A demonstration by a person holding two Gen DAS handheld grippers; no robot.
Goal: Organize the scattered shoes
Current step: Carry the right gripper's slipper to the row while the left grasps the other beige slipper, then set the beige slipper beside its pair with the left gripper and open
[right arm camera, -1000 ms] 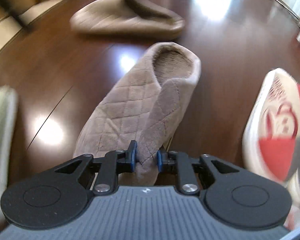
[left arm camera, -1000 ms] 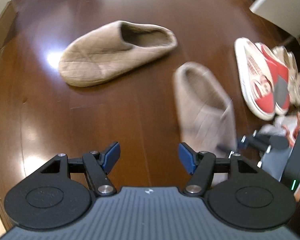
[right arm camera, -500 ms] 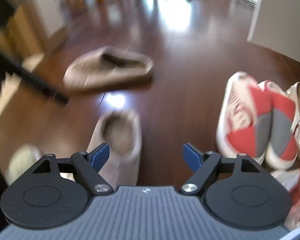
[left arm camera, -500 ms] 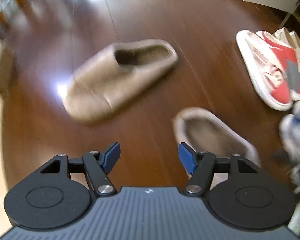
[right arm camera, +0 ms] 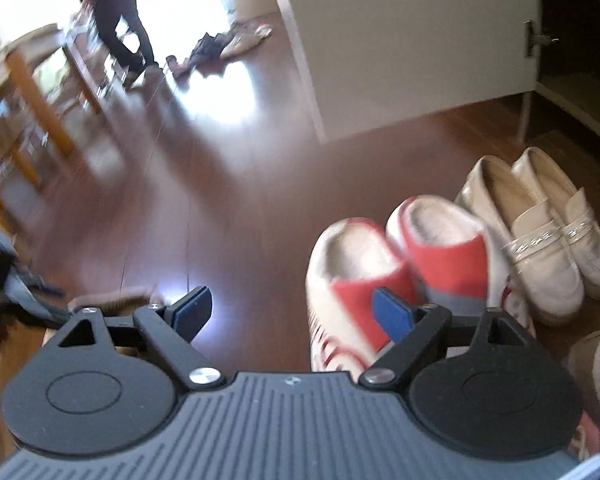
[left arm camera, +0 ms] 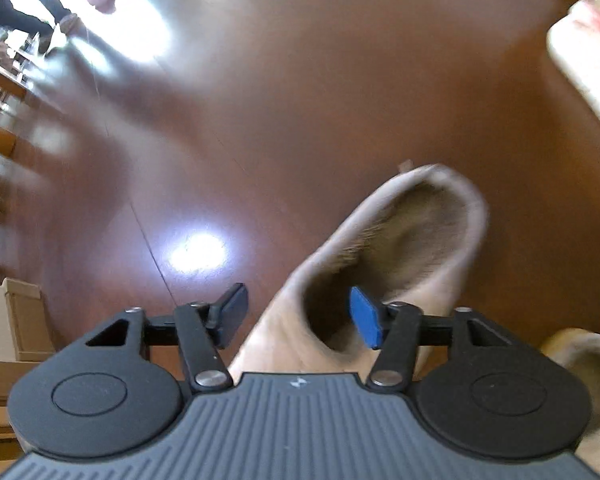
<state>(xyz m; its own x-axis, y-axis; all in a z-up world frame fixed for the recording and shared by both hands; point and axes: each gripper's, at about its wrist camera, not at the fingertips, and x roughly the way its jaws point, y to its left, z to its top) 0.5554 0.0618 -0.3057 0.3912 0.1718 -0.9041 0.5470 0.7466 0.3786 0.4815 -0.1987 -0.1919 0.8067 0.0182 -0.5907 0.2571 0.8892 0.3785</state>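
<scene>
the left gripper (left arm camera: pixel 296 314) has its jaws closing around the side wall of a tan quilted fabric slipper (left arm camera: pixel 384 268): the left blue pad sits outside the wall and the right blue pad (left arm camera: pixel 365 316) sits inside the shoe's opening. a visible gap remains on both sides, so the pads do not yet press the fabric. this slipper lies on the dark polished wooden floor (left arm camera: pixel 300 100) in the lower middle of the left wrist view, heel end pointing to the upper right. a second tan slipper (left arm camera: pixel 580 364) shows at the lower right edge, close beside the first.

the right gripper (right arm camera: pixel 292 308) has its jaws spread wide and carries nothing; the floor shows between them.

beyond it, at the right of the right wrist view, 2 red, grey and white slippers (right arm camera: pixel 400 264) stand side by side, and just to their right 2 cream loafers (right arm camera: pixel 540 232) stand as a pair in the same row. a white cabinet door (right arm camera: pixel 400 40) stands open behind them.

as a judgement, 2 pairs are lined up and the task is about halfway. the tan pair remains to be set alongside the row, and more footwear at the lower right corner looks unsorted.
</scene>
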